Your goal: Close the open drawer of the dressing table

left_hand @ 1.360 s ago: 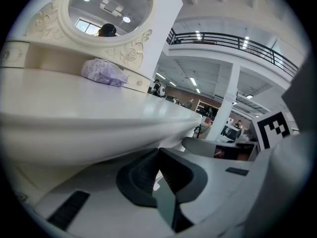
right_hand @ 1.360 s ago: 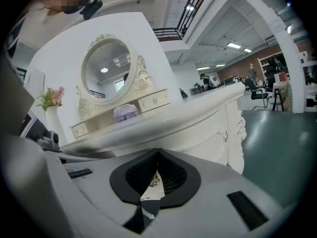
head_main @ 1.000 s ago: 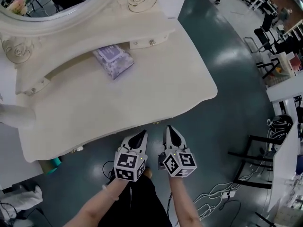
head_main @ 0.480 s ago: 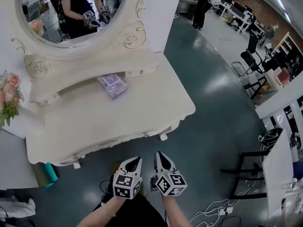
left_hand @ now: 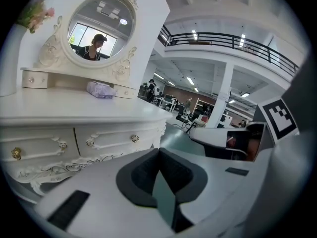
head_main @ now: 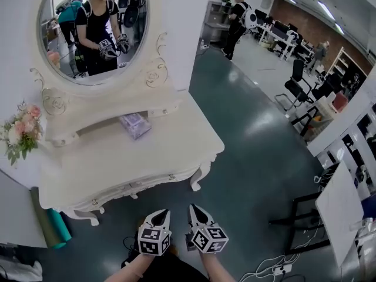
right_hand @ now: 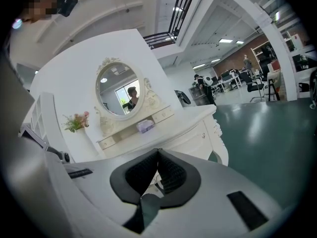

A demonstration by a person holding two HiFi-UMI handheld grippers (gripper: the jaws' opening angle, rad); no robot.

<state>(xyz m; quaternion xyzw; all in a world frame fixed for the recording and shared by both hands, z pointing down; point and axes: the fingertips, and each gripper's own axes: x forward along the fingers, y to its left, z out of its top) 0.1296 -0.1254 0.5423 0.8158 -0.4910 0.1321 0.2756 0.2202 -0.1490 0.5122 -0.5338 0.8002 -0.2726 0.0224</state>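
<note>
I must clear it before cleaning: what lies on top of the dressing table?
A purple packet lies on the dressing table, its rear end tucked under the raised shelf below the mirror. What else sits under that shelf is covered.

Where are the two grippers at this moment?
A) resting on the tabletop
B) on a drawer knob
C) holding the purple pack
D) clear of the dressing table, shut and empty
D: left gripper and right gripper sit short of the dressing table, jaws together on nothing.
</note>
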